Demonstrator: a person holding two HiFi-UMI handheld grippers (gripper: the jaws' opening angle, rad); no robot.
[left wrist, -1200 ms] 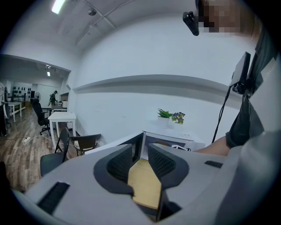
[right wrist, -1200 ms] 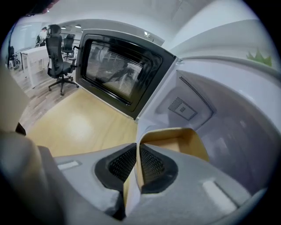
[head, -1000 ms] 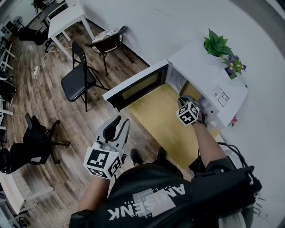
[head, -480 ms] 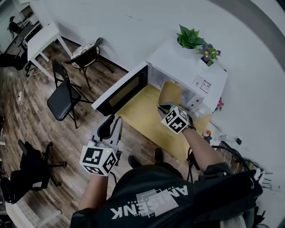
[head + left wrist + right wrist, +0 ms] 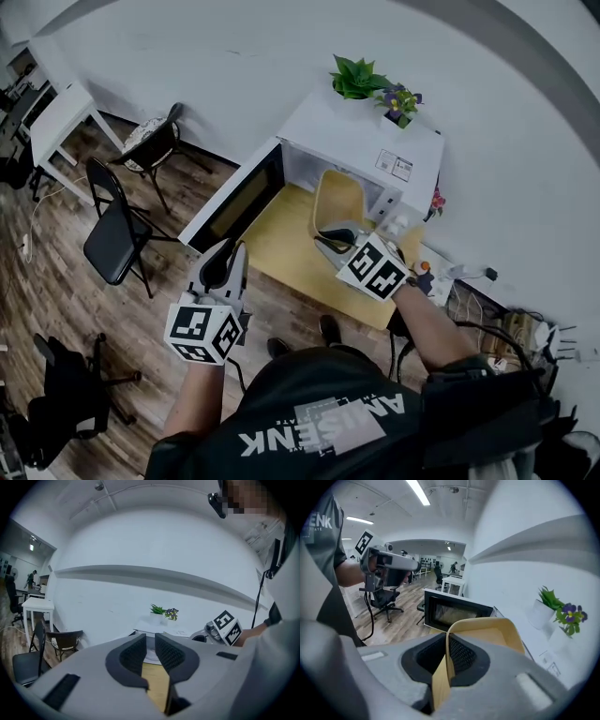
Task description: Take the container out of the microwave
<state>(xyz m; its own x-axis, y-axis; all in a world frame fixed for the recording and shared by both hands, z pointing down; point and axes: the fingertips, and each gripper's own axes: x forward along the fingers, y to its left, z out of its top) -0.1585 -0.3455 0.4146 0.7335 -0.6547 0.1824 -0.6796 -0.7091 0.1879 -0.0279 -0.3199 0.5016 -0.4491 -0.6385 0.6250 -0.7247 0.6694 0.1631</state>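
Note:
The white microwave (image 5: pixel 361 141) stands on a yellow table (image 5: pixel 281 248) with its door (image 5: pixel 234 197) swung open to the left. A tan container (image 5: pixel 337 202) hangs in the air in front of the microwave's opening, outside it and tilted. My right gripper (image 5: pixel 333 239) is shut on its wall. In the right gripper view the container (image 5: pixel 487 634) has its thin wall pinched between the pads of the right gripper (image 5: pixel 447 660). My left gripper (image 5: pixel 220 272) hovers left of the table near the door. Its jaws stand a narrow gap apart with nothing between them, as the left gripper view shows for this gripper (image 5: pixel 150 651).
Two potted plants (image 5: pixel 361 80) sit on top of the microwave. Small bottles (image 5: pixel 398 225) stand on the table's right end, with cables (image 5: pixel 487 319) beyond. A folding chair (image 5: pixel 117 234), another chair (image 5: pixel 150 141) and a white table (image 5: pixel 56 117) stand on the wood floor at left.
My right gripper has drawn the container out of the microwave's cavity, up and toward me. The left gripper has stayed near the door, with only a slight turn.

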